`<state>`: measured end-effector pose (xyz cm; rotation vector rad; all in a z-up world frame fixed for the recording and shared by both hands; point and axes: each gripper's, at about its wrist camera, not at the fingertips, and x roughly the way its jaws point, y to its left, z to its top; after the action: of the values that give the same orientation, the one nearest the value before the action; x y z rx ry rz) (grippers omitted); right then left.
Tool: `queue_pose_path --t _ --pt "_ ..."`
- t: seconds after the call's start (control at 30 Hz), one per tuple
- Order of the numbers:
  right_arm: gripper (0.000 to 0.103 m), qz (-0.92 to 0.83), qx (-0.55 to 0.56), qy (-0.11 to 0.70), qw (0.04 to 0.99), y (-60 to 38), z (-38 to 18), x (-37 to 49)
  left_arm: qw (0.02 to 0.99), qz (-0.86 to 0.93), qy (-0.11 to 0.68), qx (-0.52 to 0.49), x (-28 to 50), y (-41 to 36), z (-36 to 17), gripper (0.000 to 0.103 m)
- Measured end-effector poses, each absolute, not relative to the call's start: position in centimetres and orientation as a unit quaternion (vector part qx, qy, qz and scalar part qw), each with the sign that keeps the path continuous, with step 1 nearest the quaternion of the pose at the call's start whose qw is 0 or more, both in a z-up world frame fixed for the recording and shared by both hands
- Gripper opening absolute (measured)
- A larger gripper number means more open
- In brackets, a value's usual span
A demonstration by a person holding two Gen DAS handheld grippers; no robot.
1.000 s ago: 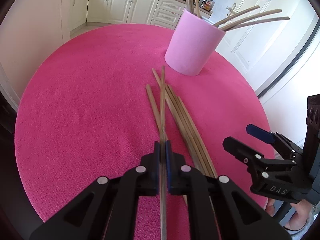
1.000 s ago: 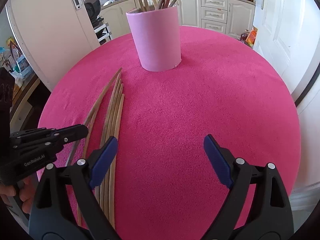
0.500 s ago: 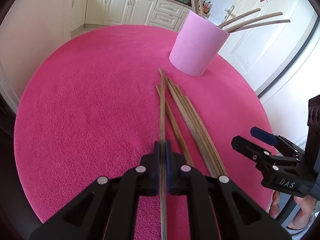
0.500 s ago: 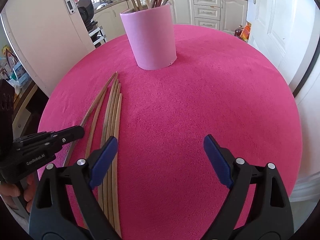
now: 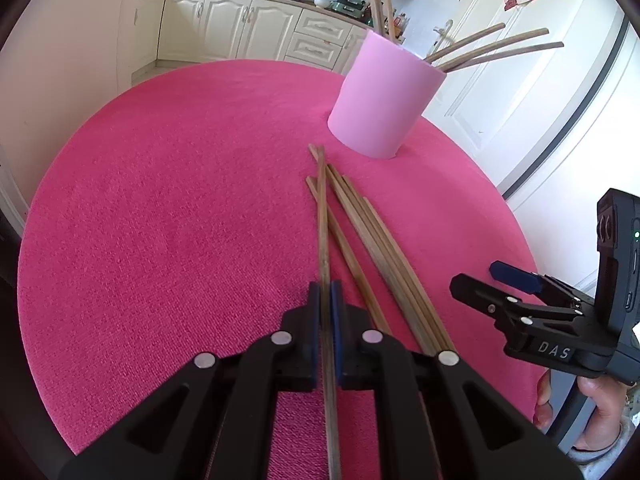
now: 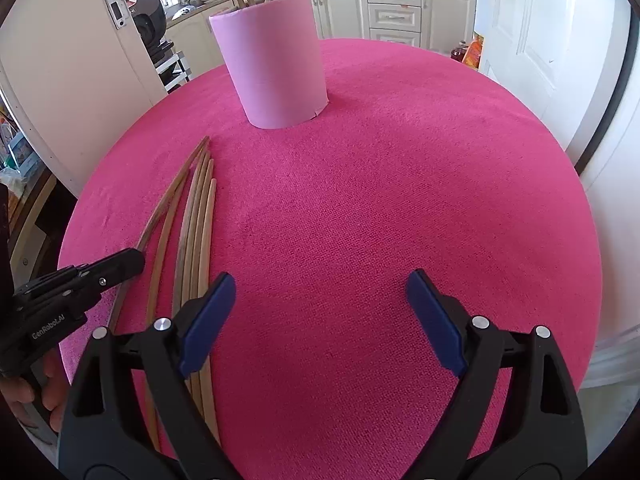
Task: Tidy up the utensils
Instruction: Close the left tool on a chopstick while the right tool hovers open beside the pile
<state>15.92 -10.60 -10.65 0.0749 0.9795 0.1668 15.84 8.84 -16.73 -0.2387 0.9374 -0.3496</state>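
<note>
Two grippers worked over a round table covered in a pink cloth [image 5: 160,220]. The left gripper [image 5: 325,300] had its jaws pressed together on a single wooden chopstick [image 5: 322,216]. That chopstick ran straight forward from between the blue pads, its far tip lying close to the base of the pink cup [image 5: 384,100]. Whether the far tip touched the cloth could not be told.

Several more chopsticks [image 5: 376,240] lay loose on the cloth just to the right of the held one. They formed a narrow fan, their far ends pointing toward the cup. One of them crossed under the held chopstick a little ahead of the left gripper's pads. The cup stood upright beyond the fan, with other chopsticks [image 5: 492,50] already leaning out of its rim.

The right gripper [image 6: 320,312] hung above bare cloth with its jaws wide apart and nothing between them. In its own view, the loose chopsticks lay to the left of its left finger [image 6: 206,322], partly passing beneath that finger. The cup stood well ahead of it and slightly left. A person's hand [image 5: 596,412] held the right gripper's handle at the table edge.
</note>
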Motion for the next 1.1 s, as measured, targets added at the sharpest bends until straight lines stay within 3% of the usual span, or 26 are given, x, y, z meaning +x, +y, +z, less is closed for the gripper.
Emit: queue_pose_path --t 0.93,1.07,1.1 --pt "0.087 0.135 0.013 0.519 0.844 -9.5 -10.3 18.0 0.847 -0.168 0.486 -0.134 17.3 9.8 -16.4 0.006" --pt "0.074 0.158 -0.009 0.525 0.837 -8.4 -10.1 18.4 0.844 -0.162 0.494 -0.134 17.4 9.9 -16.3 0.006" --pt "0.064 0.165 -0.014 0.526 0.834 -8.1 -10.0 18.6 0.843 -0.159 0.496 -0.133 17.4 9.8 -16.3 0.006"
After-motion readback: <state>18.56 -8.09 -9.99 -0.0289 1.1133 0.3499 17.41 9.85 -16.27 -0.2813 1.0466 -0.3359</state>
